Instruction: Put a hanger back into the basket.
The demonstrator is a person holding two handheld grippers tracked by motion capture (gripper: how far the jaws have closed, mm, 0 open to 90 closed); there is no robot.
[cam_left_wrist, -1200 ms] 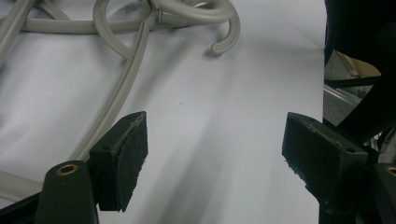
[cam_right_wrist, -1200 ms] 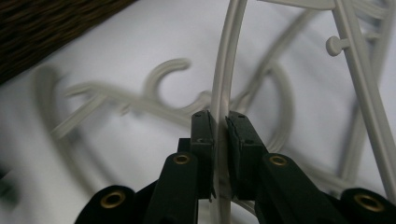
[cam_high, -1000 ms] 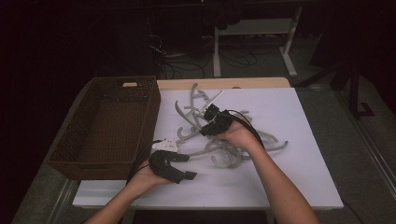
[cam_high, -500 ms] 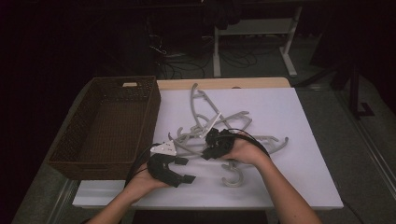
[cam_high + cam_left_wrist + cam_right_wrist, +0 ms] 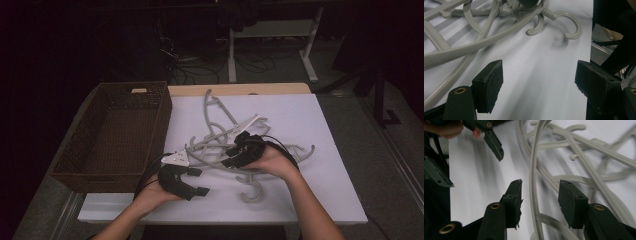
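I take the tangle of grey hangers as my landmark: it lies on the white counter, just beside the wicker basket on the basket's right. My right claw sits at the near edge of that tangle, and in the right gripper view one thin hanger bar runs straight up between its spread jaws, long axis in line with the claw's own reach, passing closer to the left-hand pad than to the other one. Neither pad touches the bar yet, as far as I can tell, so this claw stands open around it rather than pinching. My left claw hangs off the tangle's near-left corner, on the basket side, jaws also spread wide and holding nothing; in the left gripper view the bare counter lies between its pads and the closest hook of the tangle is ahead and well apart. So the right claw is plainly the nearer hand. I judge the next move to be a plain squeeze across the bar, since the bar already crosses the gap squarely.
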